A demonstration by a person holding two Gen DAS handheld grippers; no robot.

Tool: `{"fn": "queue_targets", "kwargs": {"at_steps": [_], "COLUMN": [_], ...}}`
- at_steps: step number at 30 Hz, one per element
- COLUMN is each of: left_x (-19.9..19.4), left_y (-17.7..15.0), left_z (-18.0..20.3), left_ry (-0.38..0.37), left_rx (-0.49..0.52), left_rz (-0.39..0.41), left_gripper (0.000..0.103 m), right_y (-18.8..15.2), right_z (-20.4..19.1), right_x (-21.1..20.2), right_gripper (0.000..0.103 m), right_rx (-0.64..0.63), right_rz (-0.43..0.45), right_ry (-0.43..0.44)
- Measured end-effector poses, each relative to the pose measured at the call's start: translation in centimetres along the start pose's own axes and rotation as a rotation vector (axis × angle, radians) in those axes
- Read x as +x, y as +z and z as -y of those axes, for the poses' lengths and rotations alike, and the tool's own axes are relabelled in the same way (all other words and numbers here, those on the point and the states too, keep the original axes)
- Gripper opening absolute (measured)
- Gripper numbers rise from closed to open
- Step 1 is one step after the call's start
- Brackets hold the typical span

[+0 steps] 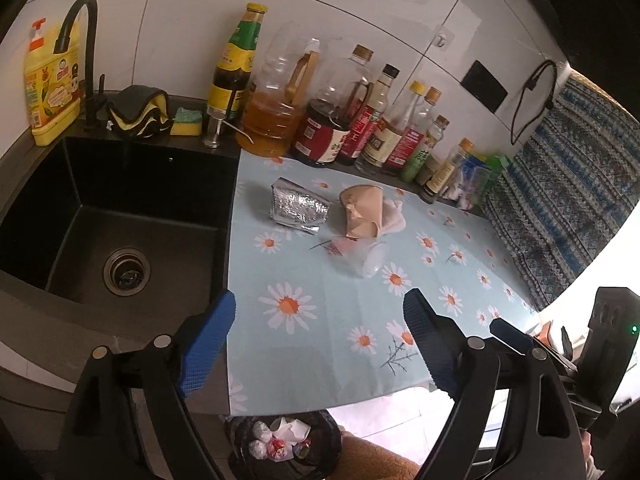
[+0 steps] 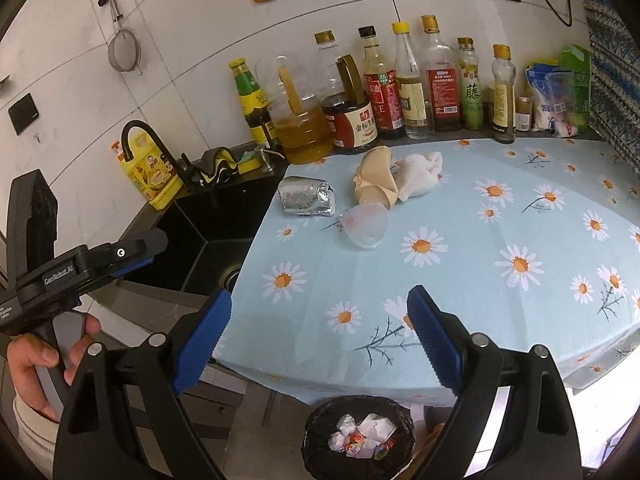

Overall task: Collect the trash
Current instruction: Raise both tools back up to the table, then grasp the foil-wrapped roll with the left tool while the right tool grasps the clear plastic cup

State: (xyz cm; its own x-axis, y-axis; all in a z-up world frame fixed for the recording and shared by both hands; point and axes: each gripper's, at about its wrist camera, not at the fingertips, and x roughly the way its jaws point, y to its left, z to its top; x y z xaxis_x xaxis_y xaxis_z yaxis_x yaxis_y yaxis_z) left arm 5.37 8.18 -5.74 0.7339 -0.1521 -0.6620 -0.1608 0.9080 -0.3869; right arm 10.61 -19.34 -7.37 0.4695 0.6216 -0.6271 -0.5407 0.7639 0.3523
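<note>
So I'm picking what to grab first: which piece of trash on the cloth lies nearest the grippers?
The clear plastic cup, lying on its side. The foil packet, crushed tan paper cup and white tissue all sit farther back, toward the bottles.

We see a pale blue cloth (image 2: 500, 216) printed with white daisies with orange centres. On it lie a silver foil pack (image 2: 306, 196), a beige paper cup (image 2: 376, 184), a white tissue (image 2: 420, 176) and a clear cup (image 2: 366, 228). The sink (image 1: 120, 216) is black, the tap (image 1: 80, 52) black too. Our detergent jug (image 1: 50, 80) is yellow with an orange pump. The bin (image 2: 356, 436) is black, with white and silver scraps inside. Both grippers have blue pads (image 2: 204, 344) on black frames.
</note>
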Motion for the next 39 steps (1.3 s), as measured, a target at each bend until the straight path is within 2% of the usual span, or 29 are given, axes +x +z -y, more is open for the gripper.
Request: {"fn": "queue_targets", "kwargs": {"at_steps": [6, 10, 19, 25, 39], "left_x": [2.1, 4.7, 11.8, 15.8, 20.9], "left_y": [1.3, 2.3, 4.6, 5.6, 9.0], "left_z": [0.2, 0.5, 0.8, 0.8, 0.4], "left_ry": [0.056, 0.102, 0.174, 0.195, 0.250], "left_rx": [0.016, 0.050, 0.090, 0.131, 0.161], "left_rz": [-0.033, -0.091, -0.221, -0.294, -0.356], "left_gripper": [0.084, 0.087, 0.088, 0.088, 0.088], "right_y": [1.6, 2.7, 4.4, 5.4, 6.4], "right_z": [1.8, 3.2, 6.5, 7.9, 8.8], "right_x": [3.3, 6.0, 12.0, 15.0, 19.3], "right_gripper": [0.089, 0.089, 0.089, 0.089, 0.089], "right_rx": [0.022, 0.031, 0.053, 0.072, 0.067], "right_rz": [-0.038, -0.068, -0.144, -0.182, -0.233], "right_ry": [0.034, 0.051, 0.068, 0.081, 0.126]}}
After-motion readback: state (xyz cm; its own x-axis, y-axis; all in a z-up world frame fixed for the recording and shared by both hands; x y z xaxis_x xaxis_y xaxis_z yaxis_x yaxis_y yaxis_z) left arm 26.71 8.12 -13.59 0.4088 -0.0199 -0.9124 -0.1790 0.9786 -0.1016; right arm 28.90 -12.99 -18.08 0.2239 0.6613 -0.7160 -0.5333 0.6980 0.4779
